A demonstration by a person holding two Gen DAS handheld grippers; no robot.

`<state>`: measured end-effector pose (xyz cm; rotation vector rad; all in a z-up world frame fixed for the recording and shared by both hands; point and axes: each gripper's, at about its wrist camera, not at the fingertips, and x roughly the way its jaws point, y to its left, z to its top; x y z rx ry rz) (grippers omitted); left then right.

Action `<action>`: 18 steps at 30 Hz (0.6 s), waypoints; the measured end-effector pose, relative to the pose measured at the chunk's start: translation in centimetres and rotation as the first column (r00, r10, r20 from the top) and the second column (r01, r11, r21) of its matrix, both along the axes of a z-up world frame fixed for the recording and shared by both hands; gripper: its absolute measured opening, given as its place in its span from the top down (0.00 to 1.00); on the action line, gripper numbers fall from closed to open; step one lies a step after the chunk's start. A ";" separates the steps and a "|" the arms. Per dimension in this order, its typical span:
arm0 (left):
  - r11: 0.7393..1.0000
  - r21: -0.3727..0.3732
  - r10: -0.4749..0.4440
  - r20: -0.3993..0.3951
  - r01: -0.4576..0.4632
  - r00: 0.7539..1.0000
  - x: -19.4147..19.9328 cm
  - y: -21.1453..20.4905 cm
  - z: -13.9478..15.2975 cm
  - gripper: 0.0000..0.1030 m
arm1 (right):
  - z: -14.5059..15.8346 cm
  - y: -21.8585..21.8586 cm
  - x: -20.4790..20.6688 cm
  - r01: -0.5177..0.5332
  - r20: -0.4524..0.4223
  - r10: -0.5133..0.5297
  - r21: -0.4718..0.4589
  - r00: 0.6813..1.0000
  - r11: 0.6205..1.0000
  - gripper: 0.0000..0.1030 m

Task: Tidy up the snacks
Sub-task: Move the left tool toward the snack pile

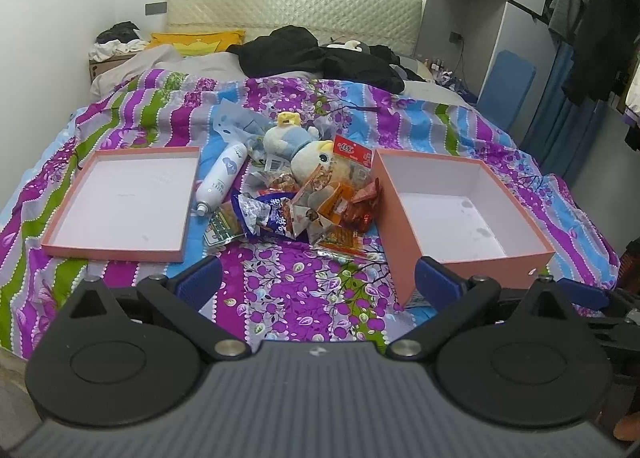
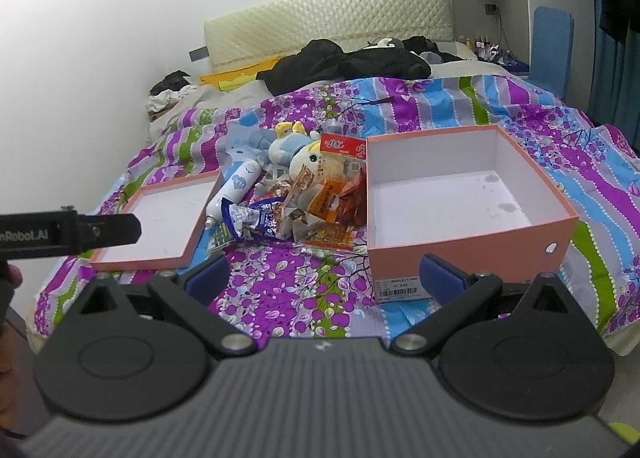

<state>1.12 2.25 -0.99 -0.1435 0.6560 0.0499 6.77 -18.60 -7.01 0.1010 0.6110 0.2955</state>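
The bed (image 1: 304, 290), under a purple flowered cover, carries everything. On its right side stands the deep box (image 1: 460, 218), pink outside and white inside, with nothing in it; on the left lies the shallow lid (image 1: 120, 202), open side up. Between them is the snack pile (image 1: 316, 210): crinkled packets in blue, orange and red, the nearest ones touching the box's left wall. Mixed in on the far side are a plush toy (image 1: 304, 146) and a white bottle (image 1: 224, 178), which lies just beside the lid. The sorting seems not yet begun. The main risk, I think, is a poor grip: the packets overlap and are slippery, so a claw may pinch two at once, or drag the toy or bottle along, and the soft cover may rise with them. A push against the box wall could also shift or tip it on the bedding. The left claw (image 1: 316, 282) hangs over the near edge, well apart from the pile, spread wide and holding nothing, aimed at the gap between lid and box. The right claw (image 2: 328, 270) is likewise spread and free, close to the box's near wall.
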 end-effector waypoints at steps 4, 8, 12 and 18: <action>1.000 0.003 -0.002 -0.006 0.002 1.000 0.0 0.0 0.0 0.00 | -0.4 -0.1 -0.1 0.001 -0.007 -0.001 -0.004 1.000 1.000 0.00; 1.000 0.002 0.000 -0.014 0.000 1.000 -0.1 0.1 -0.2 0.00 | -0.5 -0.1 -0.2 -0.004 -0.008 0.004 0.004 1.000 1.000 0.00; 1.000 0.000 -0.005 -0.016 0.005 1.000 -0.1 0.2 -0.3 0.00 | -0.4 -0.1 -0.4 -0.001 -0.007 0.001 0.000 1.000 1.000 0.00; 1.000 -0.001 -0.007 -0.037 0.007 0.999 -0.3 0.3 -0.6 0.00 | -0.5 -0.1 -0.3 -0.006 -0.021 0.006 0.006 1.000 1.000 0.00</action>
